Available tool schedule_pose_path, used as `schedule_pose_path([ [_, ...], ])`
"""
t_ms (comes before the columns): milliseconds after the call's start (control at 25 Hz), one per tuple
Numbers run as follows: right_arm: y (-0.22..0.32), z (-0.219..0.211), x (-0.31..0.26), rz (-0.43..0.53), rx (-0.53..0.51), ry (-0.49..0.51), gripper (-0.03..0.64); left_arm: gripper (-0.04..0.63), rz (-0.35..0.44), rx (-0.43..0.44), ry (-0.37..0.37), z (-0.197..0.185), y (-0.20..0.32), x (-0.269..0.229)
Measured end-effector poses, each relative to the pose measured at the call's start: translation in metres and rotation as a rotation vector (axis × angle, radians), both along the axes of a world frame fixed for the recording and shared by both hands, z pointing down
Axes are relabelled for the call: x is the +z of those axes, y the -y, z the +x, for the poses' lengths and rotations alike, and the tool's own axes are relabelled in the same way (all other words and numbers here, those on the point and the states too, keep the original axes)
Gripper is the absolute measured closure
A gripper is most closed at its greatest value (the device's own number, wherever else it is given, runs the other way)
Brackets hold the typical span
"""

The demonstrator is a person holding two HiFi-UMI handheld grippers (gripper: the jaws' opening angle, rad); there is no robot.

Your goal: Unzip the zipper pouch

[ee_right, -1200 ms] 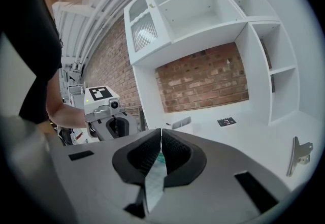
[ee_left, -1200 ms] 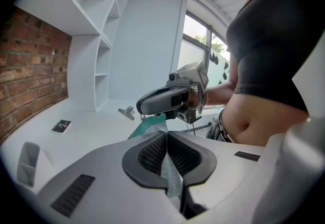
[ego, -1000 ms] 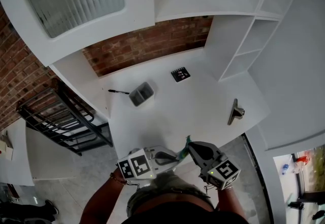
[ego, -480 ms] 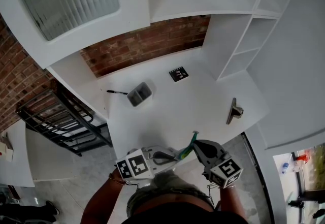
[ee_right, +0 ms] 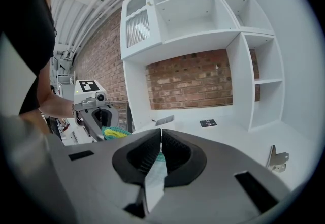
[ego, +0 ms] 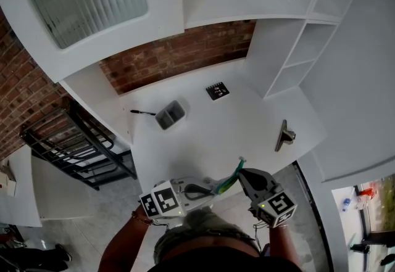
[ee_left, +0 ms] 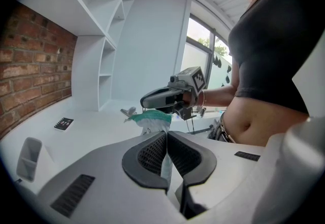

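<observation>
The zipper pouch (ego: pixel 227 182) is a small white pouch with a teal zipper edge, held in the air over the near edge of the white desk (ego: pixel 241 123). My left gripper (ego: pixel 213 190) is shut on the pouch's white fabric (ee_left: pixel 152 119). My right gripper (ego: pixel 241 173) is shut on the teal zipper end, and a sliver of teal shows between its pads (ee_right: pixel 158 156). The teal edge stretches as a strip between the two grippers. In the right gripper view the pouch (ee_right: pixel 116 132) bulges teal and yellow at the left gripper (ee_right: pixel 96 116). The zipper pull itself is hidden.
On the desk stand a grey holder (ego: pixel 171 114) with a black pen (ego: pixel 143 112) beside it, a black marker card (ego: pixel 217 90) and a metal bracket (ego: pixel 285 135). White shelves (ego: pixel 296 61) rise at the right. A black metal rack (ego: pixel 80 141) stands left of the desk.
My right gripper has shifted a little to the right, and the teal strip between the grippers now looks longer. The left gripper has stayed put.
</observation>
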State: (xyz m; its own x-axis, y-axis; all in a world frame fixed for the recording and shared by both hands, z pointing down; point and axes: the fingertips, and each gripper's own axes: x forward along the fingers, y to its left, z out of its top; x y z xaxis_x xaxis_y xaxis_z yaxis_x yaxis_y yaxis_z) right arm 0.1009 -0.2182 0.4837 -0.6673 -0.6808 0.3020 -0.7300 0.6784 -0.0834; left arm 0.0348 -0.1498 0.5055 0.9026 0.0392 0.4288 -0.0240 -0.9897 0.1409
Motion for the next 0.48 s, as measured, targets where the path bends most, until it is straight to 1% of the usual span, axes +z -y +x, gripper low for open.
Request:
schedule_pose_path([
  [120, -0.001, 0.001, 0.002, 0.005, 0.002, -0.029, 0.611, 0.588, -0.005, -0.007, 0.0, -0.003, -0.002, 0.0],
  [480, -0.005, -0.006, 0.005, 0.01, -0.004, -0.051, 0.611, 0.588, -0.014, -0.021, 0.004, -0.018, -0.009, 0.002],
])
